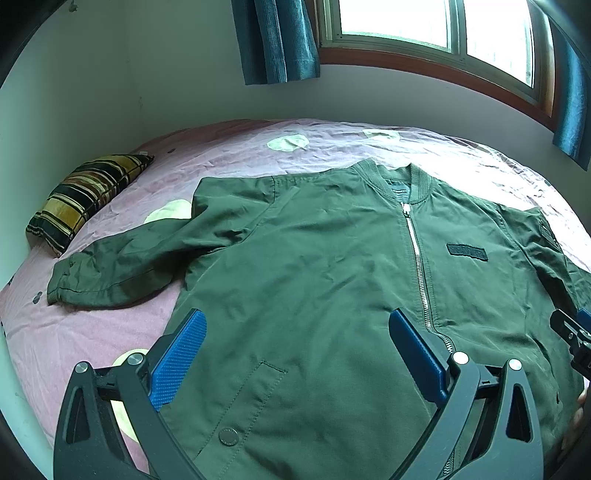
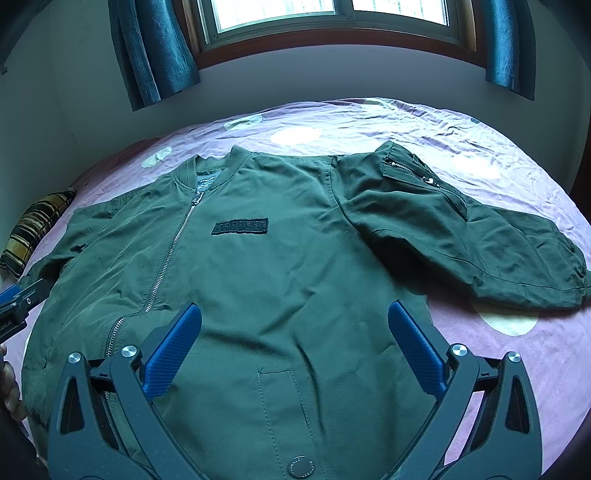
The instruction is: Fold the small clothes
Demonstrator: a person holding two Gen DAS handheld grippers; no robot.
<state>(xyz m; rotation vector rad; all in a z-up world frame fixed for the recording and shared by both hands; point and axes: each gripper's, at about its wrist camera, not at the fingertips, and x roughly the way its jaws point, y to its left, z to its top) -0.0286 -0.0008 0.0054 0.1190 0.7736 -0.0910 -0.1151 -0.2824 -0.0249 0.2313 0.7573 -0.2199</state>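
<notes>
The bed (image 1: 229, 155), covered by a wrinkled pink sheet with pale spots, carried the whole job. On it the green jacket (image 1: 314, 258) lay face up, zipped, collar toward the window (image 1: 424, 22) and hem toward the cameras. It was spread flat across most of the sheet.

No fold was found in the body of the garment. Both sleeves lay out to the sides and slightly downward: the left sleeve (image 1: 122, 266) rested on the sheet near the striped pillow (image 1: 85, 199), and the right sleeve (image 2: 480, 240), the one with the zip pocket, extended toward the opposite edge. By this evidence the task stood at its start; the jacket appeared laid out and smoothed, with the sleeve folds and the body folds all judged outstanding.

The left gripper (image 1: 295, 350) was over the lower left front panel, its blue pads well apart and nothing between them. The right gripper (image 2: 295, 347) was over the lower right front panel, jaws likewise spread wide and empty. Whether either tool touched the cloth could not be determined.

Minor items: the zipper (image 1: 417, 258) was closed to the collar, a black chest patch (image 2: 242, 226) sat flat, and a snap button (image 1: 229, 436) showed at the hem.
</notes>
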